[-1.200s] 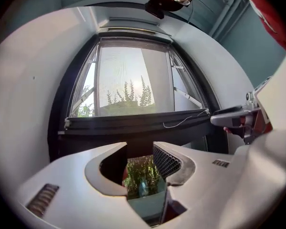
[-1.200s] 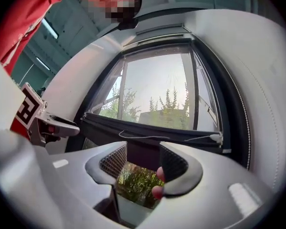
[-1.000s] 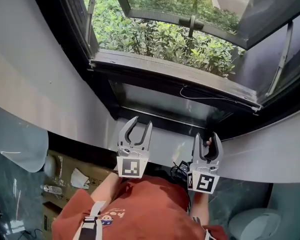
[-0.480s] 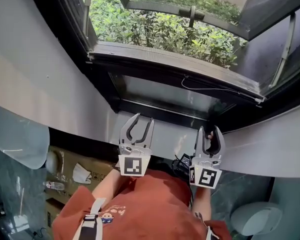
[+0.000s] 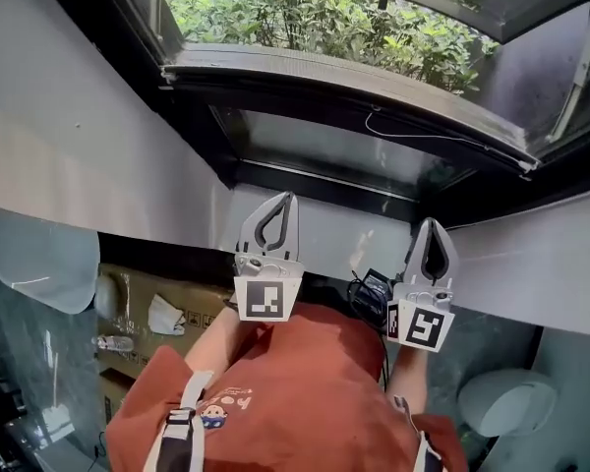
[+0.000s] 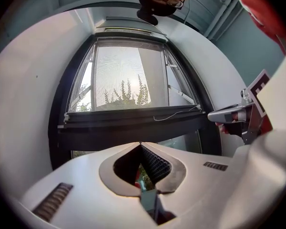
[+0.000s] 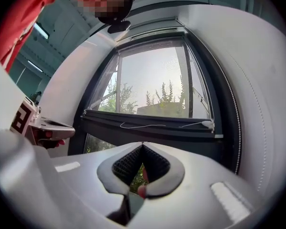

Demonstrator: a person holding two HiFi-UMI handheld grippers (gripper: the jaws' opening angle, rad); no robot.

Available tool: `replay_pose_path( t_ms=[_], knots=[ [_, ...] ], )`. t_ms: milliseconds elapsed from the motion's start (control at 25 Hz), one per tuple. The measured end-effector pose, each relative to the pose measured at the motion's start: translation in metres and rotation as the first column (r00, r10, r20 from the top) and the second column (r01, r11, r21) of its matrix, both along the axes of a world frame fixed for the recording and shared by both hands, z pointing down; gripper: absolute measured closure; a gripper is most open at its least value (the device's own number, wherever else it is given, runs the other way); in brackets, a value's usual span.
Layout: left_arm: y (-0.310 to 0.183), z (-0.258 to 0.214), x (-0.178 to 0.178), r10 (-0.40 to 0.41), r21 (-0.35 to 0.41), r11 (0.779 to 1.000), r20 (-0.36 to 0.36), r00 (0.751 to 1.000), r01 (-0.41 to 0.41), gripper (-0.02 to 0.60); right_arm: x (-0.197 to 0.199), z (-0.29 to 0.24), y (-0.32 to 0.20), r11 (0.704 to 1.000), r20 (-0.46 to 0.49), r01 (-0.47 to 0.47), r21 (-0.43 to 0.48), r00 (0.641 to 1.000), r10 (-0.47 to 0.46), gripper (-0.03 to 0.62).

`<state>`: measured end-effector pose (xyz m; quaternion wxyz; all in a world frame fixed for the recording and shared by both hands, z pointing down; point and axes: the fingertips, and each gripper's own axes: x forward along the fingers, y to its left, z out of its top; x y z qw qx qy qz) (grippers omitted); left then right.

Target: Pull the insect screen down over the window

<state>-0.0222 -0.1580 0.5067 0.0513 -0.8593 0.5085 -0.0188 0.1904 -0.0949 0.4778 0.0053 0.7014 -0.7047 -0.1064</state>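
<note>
Left claw (image 5: 287, 201) and right claw (image 5: 430, 224) (both empty) just closed below the window (image 5: 324, 72).

The left claw (image 5: 289, 197) and right claw (image 5: 430, 224) are pale grey-white. Each carries a black-and-white square marker, and their pads (image 6: 156, 165) are black with a fine ribbed grid. The window frame (image 5: 305, 72) is black, crossed by a thin white cord (image 5: 442, 139). The shrubs (image 5: 315, 13) are bright green (mottled with shadow). The wall (image 5: 79, 146) is plain off-white, the person's shirt (image 5: 295, 391) rust red, the cardboard box (image 5: 128, 288) brown.
</note>
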Motion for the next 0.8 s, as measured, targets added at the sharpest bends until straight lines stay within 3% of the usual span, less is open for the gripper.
replay_pose_path(
  t_ms=[400, 640, 800],
  knots=[
    [0.005, -0.006, 0.005, 0.03, 0.077, 0.996, 0.046, 0.998, -0.034, 0.575, 0.005, 0.002, 0.008, 1.0, 0.014, 0.004, 0.005, 1.0, -0.004, 0.585],
    [0.005, -0.002, 0.004, 0.025, 0.038, 0.999, 0.035, 0.999, -0.026, 0.575, 0.003, 0.003, 0.005, 1.0, 0.01, 0.016, -0.004, 1.0, -0.016, 0.585],
    [0.004, -0.011, 0.007, 0.038, 0.112, 0.993, 0.074, 0.997, -0.047, 0.575, 0.004, 0.005, 0.003, 1.0, 0.006, 0.012, -0.007, 1.0, -0.012, 0.583]
  ],
)
